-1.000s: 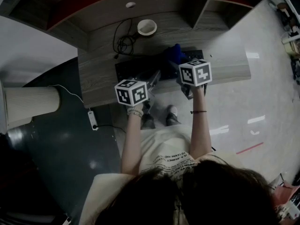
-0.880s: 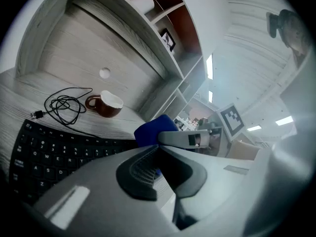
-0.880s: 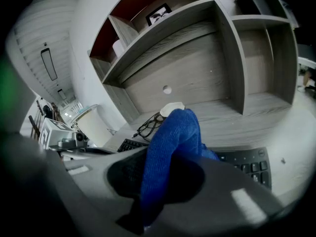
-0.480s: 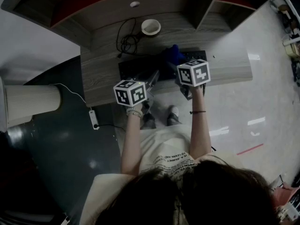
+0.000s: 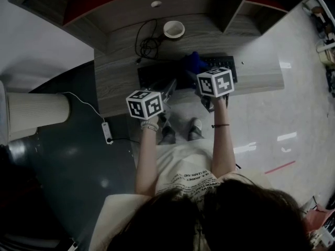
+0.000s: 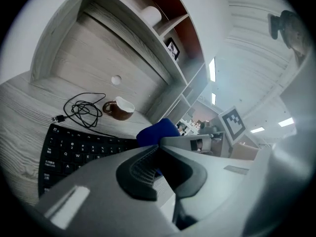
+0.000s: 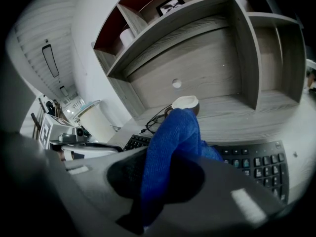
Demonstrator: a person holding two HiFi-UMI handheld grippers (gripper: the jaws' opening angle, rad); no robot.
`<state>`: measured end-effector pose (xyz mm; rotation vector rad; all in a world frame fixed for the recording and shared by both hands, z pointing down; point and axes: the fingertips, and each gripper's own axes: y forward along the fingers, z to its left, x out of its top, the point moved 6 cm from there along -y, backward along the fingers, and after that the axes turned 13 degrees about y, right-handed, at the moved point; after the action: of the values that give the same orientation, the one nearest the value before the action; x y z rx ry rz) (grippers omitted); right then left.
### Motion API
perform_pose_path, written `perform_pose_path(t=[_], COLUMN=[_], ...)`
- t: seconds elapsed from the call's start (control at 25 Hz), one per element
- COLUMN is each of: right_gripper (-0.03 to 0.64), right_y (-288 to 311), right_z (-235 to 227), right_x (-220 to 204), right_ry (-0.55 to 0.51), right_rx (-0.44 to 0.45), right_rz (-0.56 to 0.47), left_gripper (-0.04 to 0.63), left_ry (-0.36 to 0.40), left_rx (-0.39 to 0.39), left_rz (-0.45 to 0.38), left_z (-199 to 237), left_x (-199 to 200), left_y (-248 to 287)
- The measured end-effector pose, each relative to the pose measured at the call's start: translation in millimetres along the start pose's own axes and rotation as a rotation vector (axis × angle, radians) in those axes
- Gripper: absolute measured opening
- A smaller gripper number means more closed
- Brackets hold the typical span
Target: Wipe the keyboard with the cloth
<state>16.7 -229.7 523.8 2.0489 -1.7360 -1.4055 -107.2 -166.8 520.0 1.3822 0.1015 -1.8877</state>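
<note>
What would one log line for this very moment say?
right tongs: shut on blue cloth | left tongs: shut, empty | cloth: over black keyboard, contact unclear | behind keyboard: cup, coiled cable

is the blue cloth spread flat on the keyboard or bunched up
Bunched up: the blue cloth rises in a folded hump, pinched between the jaws of the right gripper, over the keyboard.
</note>
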Motion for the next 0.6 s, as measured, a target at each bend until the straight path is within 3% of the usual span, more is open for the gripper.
perform_pose_path(t=[0.6], right_gripper=[0.060], right_y=[9.8], right_z=[21.0], right_x=[-6.6], right_ry=[0.008], right_rx=[-0.009], right_rz=[-0.015], left_gripper=[0.003], left_ry=[0.009], left_rx=[0.000], left_rz=[-0.008], left_z=[15.1], left_x=[2.5], left_y=[-23.7])
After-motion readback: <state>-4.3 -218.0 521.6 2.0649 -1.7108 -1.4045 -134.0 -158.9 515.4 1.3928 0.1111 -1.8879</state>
